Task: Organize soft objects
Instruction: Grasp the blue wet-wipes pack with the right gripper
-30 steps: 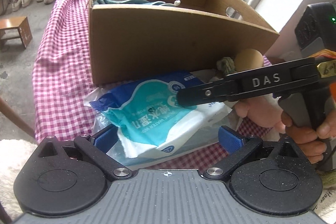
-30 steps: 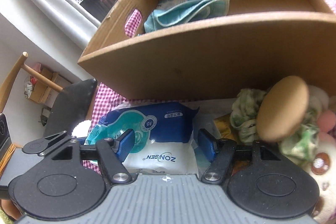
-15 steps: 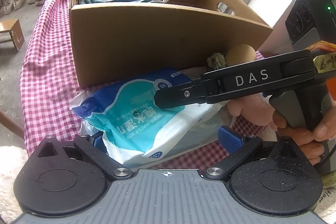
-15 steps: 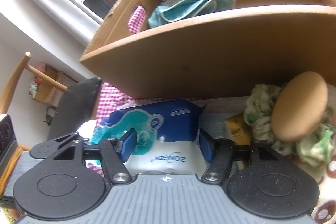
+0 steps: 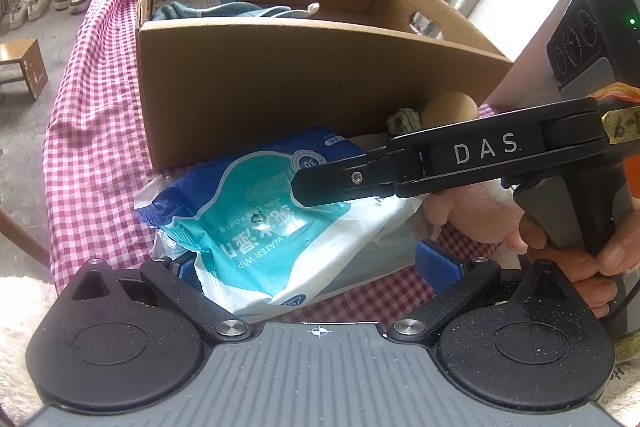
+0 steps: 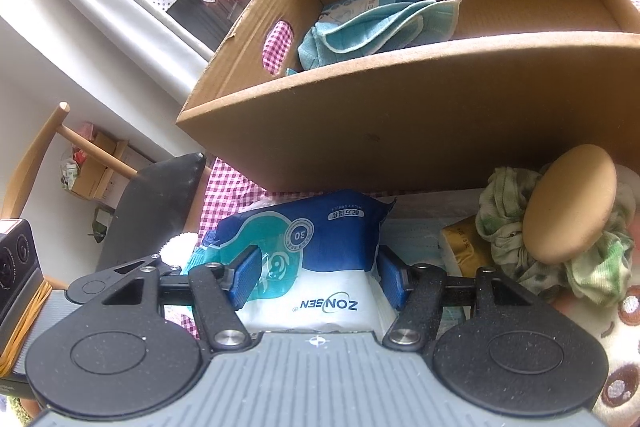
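A blue, teal and white pack of wet wipes (image 5: 256, 227) lies tilted on the checked tablecloth (image 5: 92, 131), just in front of an open cardboard box (image 5: 280, 87). My right gripper (image 6: 318, 279) is shut on the wipes pack (image 6: 320, 239), one blue pad pressing each side. In the left wrist view the right gripper (image 5: 320, 183) reaches in from the right, over the pack. My left gripper (image 5: 312, 267) is open; the pack's near end lies between its wide-set pads. A teal cloth (image 6: 372, 27) lies inside the box (image 6: 420, 115).
To the right of the pack, against the box, sit a tan round cushion (image 6: 568, 203), a green and white rag (image 6: 504, 211) and a spotted plush toy (image 6: 616, 347). A chair (image 6: 152, 203) stands beyond the table's left edge. A hand (image 5: 580, 267) grips the right handle.
In the left wrist view the right gripper and the wipes pack have shifted a little to the left. The left gripper stays wide open.
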